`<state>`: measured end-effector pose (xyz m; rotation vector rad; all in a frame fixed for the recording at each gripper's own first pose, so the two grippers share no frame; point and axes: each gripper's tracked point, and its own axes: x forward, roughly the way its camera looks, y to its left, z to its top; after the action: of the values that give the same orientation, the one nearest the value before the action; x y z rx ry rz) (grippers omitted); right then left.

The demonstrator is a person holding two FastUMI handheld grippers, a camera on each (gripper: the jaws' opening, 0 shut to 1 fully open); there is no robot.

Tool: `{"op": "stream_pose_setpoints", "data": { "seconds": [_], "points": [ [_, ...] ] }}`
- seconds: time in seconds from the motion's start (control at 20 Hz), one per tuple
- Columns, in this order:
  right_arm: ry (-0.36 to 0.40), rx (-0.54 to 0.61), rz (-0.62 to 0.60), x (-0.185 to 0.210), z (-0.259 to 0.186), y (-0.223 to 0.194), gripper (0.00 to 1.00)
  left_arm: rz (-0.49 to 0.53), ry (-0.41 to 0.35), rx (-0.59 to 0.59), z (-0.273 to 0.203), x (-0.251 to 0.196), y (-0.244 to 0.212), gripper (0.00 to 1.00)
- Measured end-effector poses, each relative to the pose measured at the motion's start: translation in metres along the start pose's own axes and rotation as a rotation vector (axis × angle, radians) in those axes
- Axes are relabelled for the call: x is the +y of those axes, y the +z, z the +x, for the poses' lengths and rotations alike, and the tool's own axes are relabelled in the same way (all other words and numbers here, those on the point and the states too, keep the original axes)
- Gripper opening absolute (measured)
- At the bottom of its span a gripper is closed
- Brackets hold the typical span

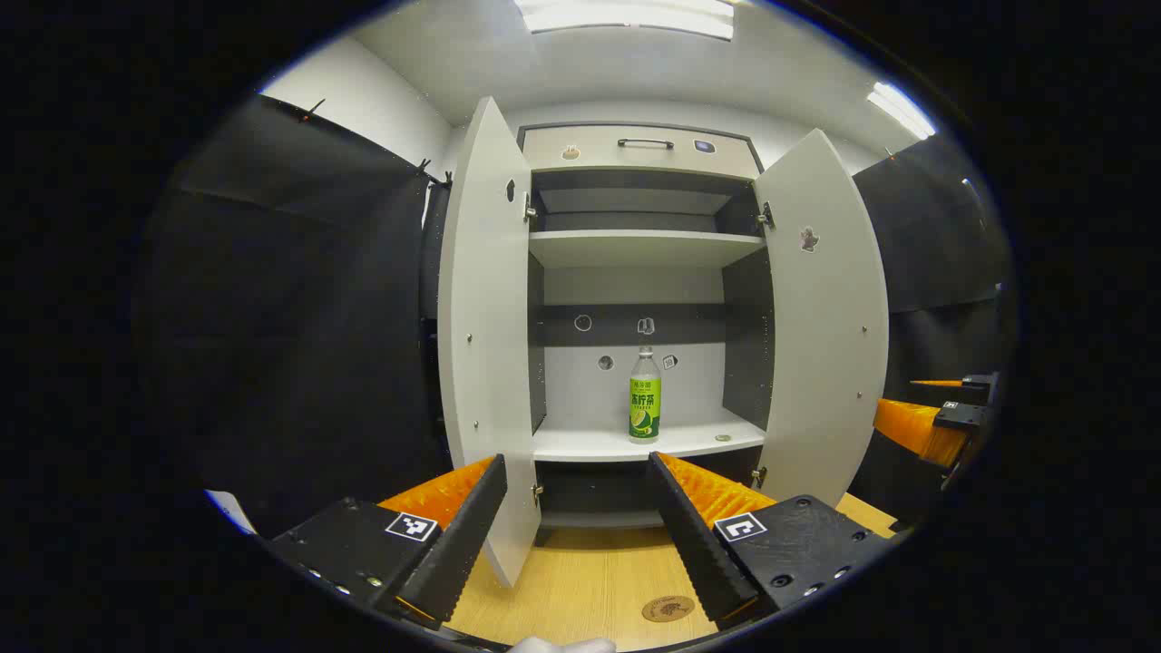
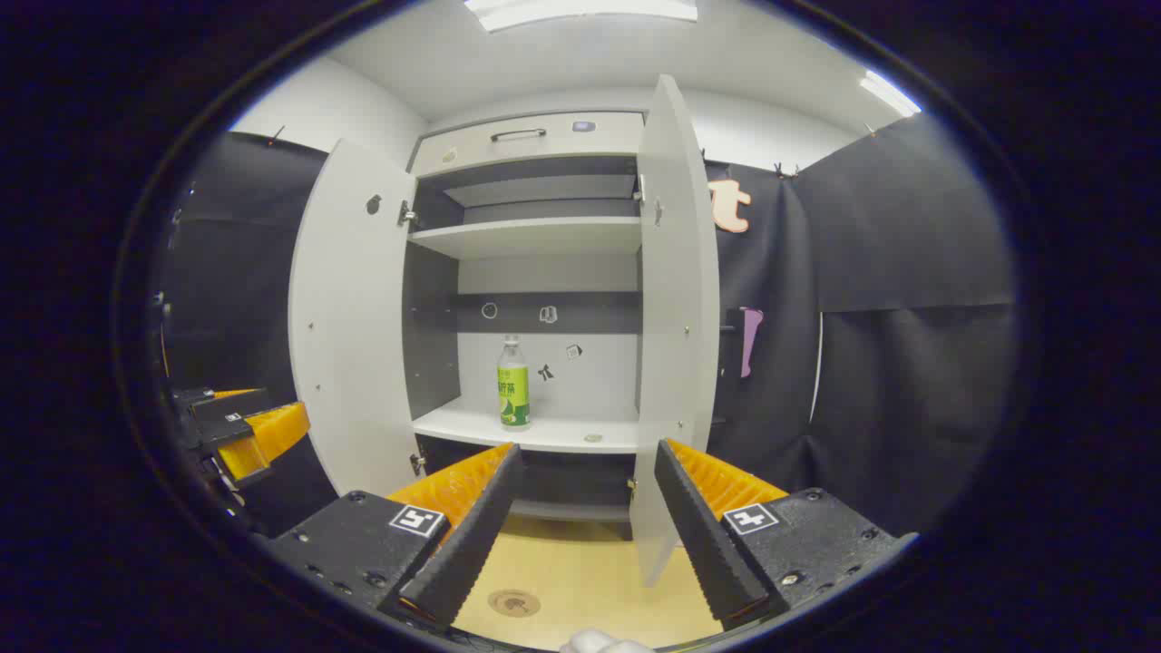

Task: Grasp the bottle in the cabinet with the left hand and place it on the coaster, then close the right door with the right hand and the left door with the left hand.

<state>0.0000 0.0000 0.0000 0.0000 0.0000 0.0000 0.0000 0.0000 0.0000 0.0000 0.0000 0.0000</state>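
Note:
A clear bottle (image 1: 645,396) with a green label stands upright on the white lower shelf (image 1: 590,444) of an open cabinet; in the right gripper view the bottle (image 2: 513,384) shows left of centre on that shelf. Both doors stand wide open: the left door (image 1: 488,326) and the right door (image 1: 830,308). A round brown coaster (image 1: 668,609) lies on the wooden table near me. My left gripper (image 1: 580,535) is open, well short of the cabinet. My right gripper (image 2: 585,526) is open too, with the right door's edge (image 2: 676,299) ahead of it.
The wooden tabletop (image 1: 590,571) runs in front of the cabinet. A drawer with a handle (image 1: 646,142) tops the cabinet. An upper shelf (image 1: 644,245) is bare. Black cloth walls flank both sides. The other gripper (image 1: 943,417) hovers at the far right of the left gripper view.

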Motion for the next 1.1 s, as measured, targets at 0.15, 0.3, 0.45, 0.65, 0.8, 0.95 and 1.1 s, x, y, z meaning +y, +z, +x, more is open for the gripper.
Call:
{"op": "stream_pose_setpoints", "data": {
  "seconds": [0.15, 0.3, 0.45, 0.65, 0.8, 0.95, 1.1],
  "points": [
    [-0.006, -0.001, 0.0, -0.001, 0.004, 0.001, 0.97, 0.004, -0.005, -0.003, 0.007, -0.001, 0.0, 0.95],
    [-0.004, -0.001, 0.003, 0.001, 0.009, 0.003, 0.97, 0.005, -0.009, -0.003, 0.014, -0.003, 0.0, 0.95],
    [0.002, 0.0, -0.005, 0.005, 0.013, 0.003, 0.97, 0.005, -0.015, 0.003, 0.022, -0.003, -0.003, 0.95],
    [0.01, 0.006, -0.011, 0.01, 0.019, 0.003, 0.95, 0.015, -0.026, -0.004, 0.037, -0.005, -0.001, 0.95],
    [0.009, 0.014, -0.007, 0.011, 0.021, 0.005, 0.95, 0.02, -0.048, -0.026, 0.065, -0.012, 0.005, 0.95],
    [0.003, 0.028, -0.02, 0.013, 0.019, 0.004, 0.95, 0.024, -0.077, -0.059, 0.109, -0.025, 0.013, 0.95],
    [-0.014, 0.037, -0.038, 0.012, 0.014, 0.009, 0.95, 0.001, -0.108, -0.065, 0.159, -0.046, 0.016, 0.95]
  ]
}}
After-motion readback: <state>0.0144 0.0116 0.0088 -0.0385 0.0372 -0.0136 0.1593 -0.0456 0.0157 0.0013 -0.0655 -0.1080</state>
